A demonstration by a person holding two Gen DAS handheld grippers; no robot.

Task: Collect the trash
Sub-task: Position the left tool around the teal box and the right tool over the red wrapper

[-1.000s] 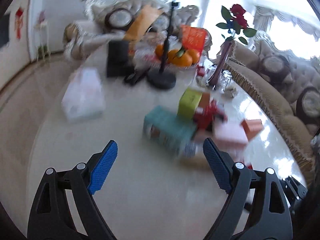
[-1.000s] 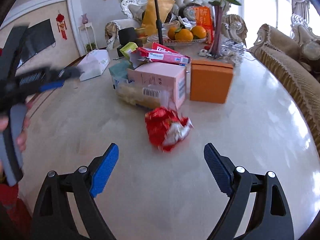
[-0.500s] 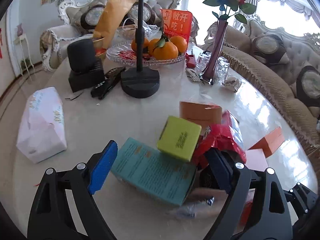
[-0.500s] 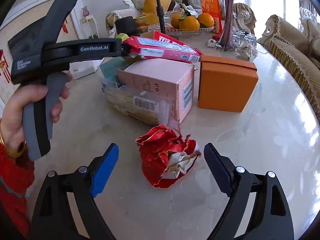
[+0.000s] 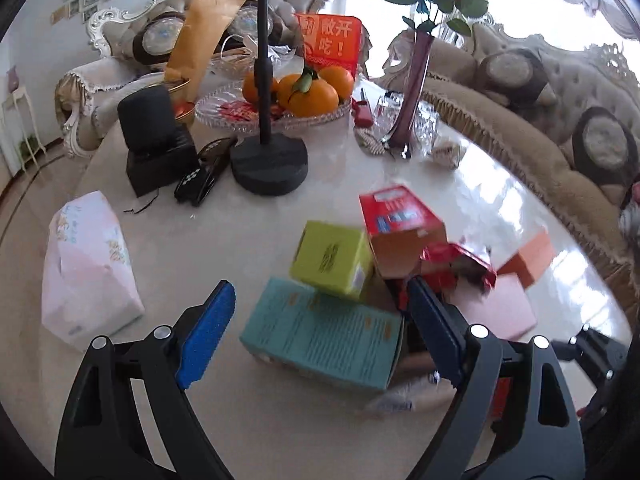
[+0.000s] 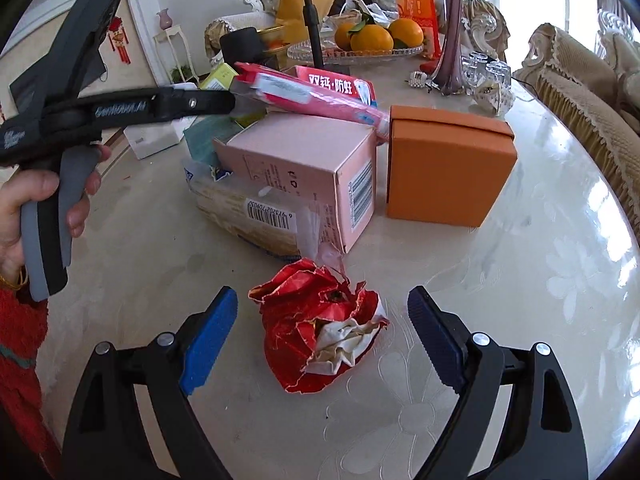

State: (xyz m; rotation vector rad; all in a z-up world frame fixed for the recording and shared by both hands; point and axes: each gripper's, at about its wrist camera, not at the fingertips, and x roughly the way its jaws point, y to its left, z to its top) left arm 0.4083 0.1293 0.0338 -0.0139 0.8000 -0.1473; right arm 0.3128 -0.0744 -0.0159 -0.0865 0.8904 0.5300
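Straddling crumpled red wrapper (image 6: 320,328), lower centre, R gripper (image 6: 322,334) jaws wide, empty. L gripper (image 5: 320,330) same, over teal box (image 5: 320,332). Risk: wrapper slips w/ shallow pinch.

In the left wrist view the red box (image 5: 400,220) and the green box (image 5: 332,258) are blurred, so their print cannot be read. The teal box (image 5: 320,334) hides the table behind it, and its right end is covered by the gripper finger (image 5: 434,334). In the right wrist view the pink box (image 6: 304,172) hides most of the teal box (image 6: 208,136). The person's sleeve (image 6: 20,344) is cut by the left edge. The pole (image 6: 310,8) is cut at the top.
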